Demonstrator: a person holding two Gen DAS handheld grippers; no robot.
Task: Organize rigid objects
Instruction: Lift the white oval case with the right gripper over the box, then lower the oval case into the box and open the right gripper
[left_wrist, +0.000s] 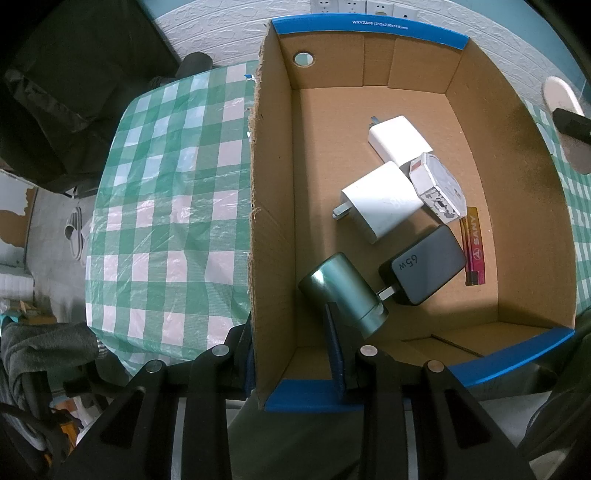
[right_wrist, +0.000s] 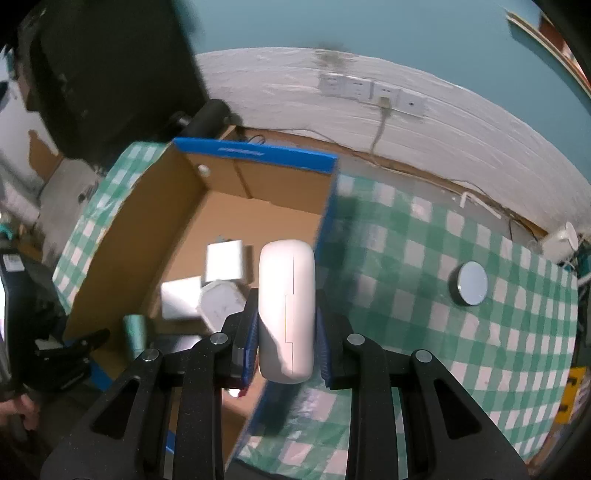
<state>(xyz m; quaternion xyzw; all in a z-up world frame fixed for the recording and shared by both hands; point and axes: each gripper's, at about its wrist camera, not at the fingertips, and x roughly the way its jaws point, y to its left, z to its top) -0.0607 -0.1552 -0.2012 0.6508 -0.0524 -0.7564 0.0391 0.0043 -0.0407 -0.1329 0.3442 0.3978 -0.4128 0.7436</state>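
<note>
Pinched between the blue pads of the right gripper (right_wrist: 287, 332) is a white case (right_wrist: 286, 310), oblong with rounded ends, held upright with a seam down its face. It hangs at the box's right-hand wall (right_wrist: 328, 221), not yet clearly inside. The left gripper (left_wrist: 295, 339) straddles the box's left-hand wall (left_wrist: 271, 221), one finger (left_wrist: 336, 347) inside and the other outside; its jaws stand narrow, seemingly clamping the cardboard, and I judge it is steadying the box.

The step in hand looks like carrying the case to the box. The next move calls for taking it leftward over the wall, lowering it to bare floor at about 12 o'clock of the pile, then letting go without knocking the chargers.

Nearest in the left view, at 6 o'clock of the box floor, lies a teal cylinder (left_wrist: 343, 295), touching the inner finger. Just beyond, toward 3 o'clock, a black charger (left_wrist: 424, 266) reads "65w"; beside it a pink lighter (left_wrist: 474, 247) reads "SANY". Farther on sit a white plug (left_wrist: 380, 203), a white-and-red charger (left_wrist: 436, 188) with print too small to read, then another white plug (left_wrist: 399, 140). The far blue rim (left_wrist: 369, 31) reads roughly "WXYZA08 (315x230x115)mm".

On the cloth (right_wrist: 424, 295) at 3 o'clock of the case, a round disc (right_wrist: 472, 282) waits, well apart.
</note>
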